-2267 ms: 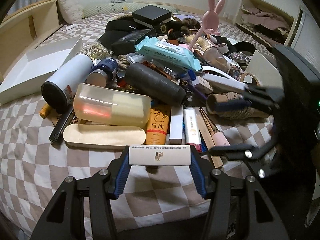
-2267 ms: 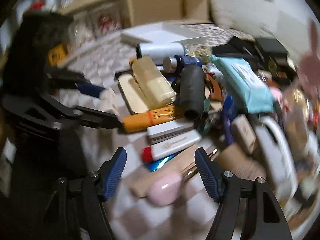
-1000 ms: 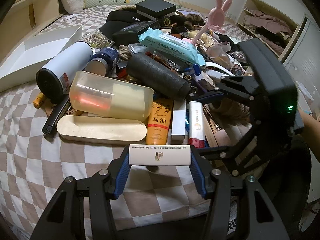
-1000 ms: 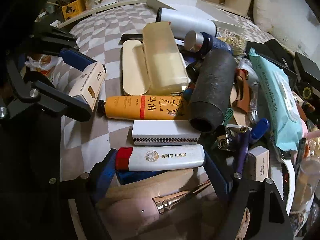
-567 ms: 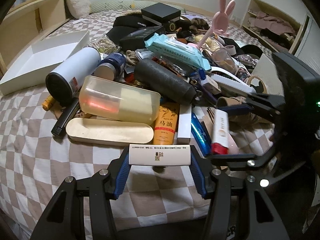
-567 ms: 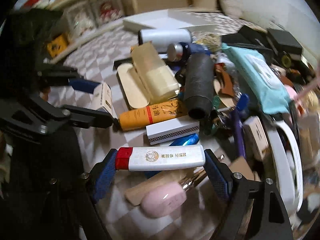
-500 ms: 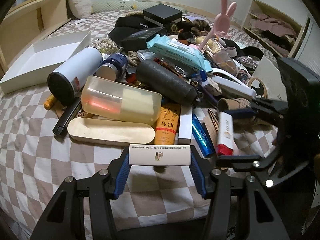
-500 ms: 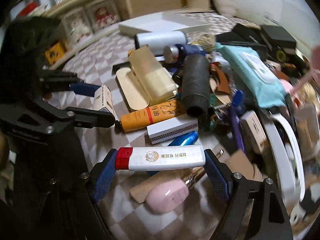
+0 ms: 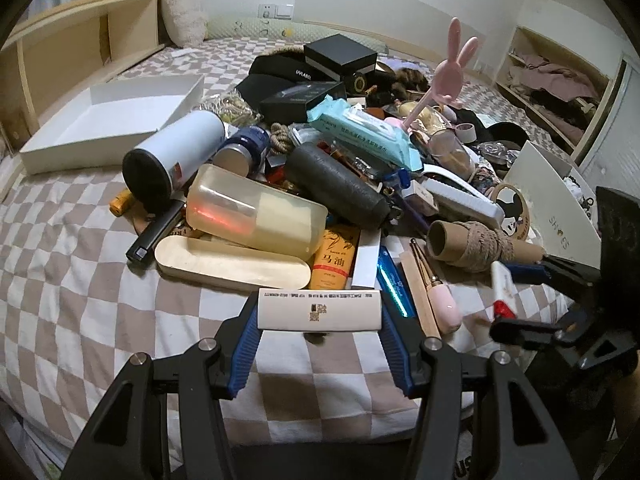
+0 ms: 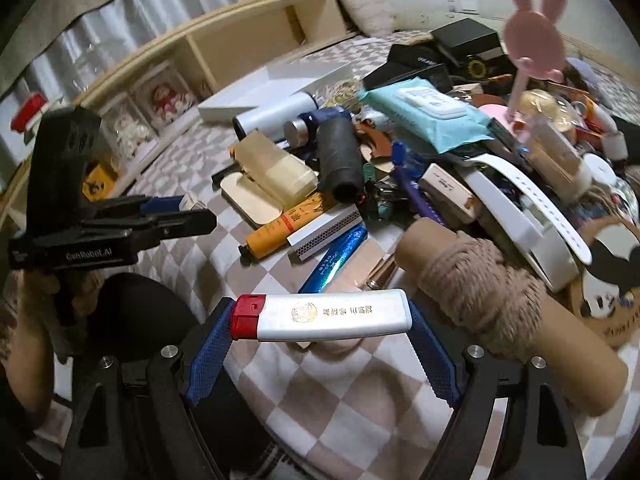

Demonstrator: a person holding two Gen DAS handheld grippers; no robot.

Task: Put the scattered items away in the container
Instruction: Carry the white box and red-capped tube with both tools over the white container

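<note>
A white tray (prob. the container) is seen far left, empty. A white carton is clamped endwise by the left gripper, a red-capped tube likewise by the right gripper, both lifted clear for transfer.
</note>
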